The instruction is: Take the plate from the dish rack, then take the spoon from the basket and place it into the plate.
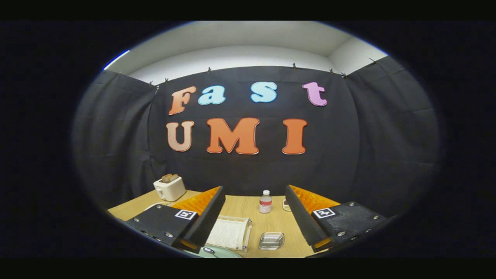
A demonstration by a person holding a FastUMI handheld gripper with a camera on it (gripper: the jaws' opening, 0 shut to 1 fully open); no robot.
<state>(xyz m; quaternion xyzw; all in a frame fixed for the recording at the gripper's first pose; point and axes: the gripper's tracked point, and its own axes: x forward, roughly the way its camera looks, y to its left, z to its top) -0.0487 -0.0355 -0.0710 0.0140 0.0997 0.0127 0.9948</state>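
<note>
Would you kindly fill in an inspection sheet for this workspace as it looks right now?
Surface: wooden table, mostly bare.
Job's things: white dish rack between the fingers, nearer the left one; pale green plate in front of it, partly cut off; spoon and basket: nothing seen.
Clutter: toaster at far left; water bottle beyond the fingers; clear container right of the rack.
Grippers: hand-held gripper open, holding nothing.
Cables: nothing seen.
Surroundings: black cloth wall.
</note>
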